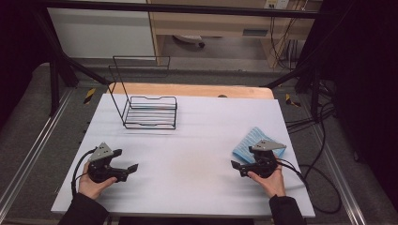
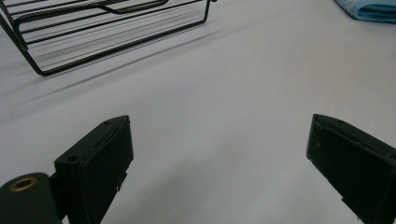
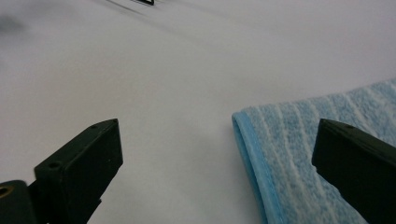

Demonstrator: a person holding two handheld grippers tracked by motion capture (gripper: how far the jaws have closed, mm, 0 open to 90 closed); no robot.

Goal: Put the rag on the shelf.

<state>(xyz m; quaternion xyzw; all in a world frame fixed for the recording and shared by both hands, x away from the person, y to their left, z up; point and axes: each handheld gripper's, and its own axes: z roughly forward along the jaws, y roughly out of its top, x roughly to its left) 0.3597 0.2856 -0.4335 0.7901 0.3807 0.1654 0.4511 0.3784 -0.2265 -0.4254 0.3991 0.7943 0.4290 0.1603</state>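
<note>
A folded light-blue striped towel (image 1: 249, 140) lies at the right of the white table; in the right gripper view the towel (image 3: 308, 140) has its folded edge between the jaws. My right gripper (image 1: 241, 165) is open beside the towel's near edge, and in its own view the gripper (image 3: 219, 158) holds nothing. A black wire rack (image 1: 149, 111) stands at the back left, with its tall frame rising behind it. My left gripper (image 1: 126, 161) rests open at the front left, well short of the rack (image 2: 93, 32). The left gripper (image 2: 219, 154) has bare table between its jaws.
The white table sheet (image 1: 187, 140) covers a wooden tabletop (image 1: 187, 89) that shows along the far edge. Black frame bars (image 1: 61, 61) and cables (image 1: 319, 173) run beside the table's sides. A corner of the towel (image 2: 369, 9) appears at the top right of the left gripper view.
</note>
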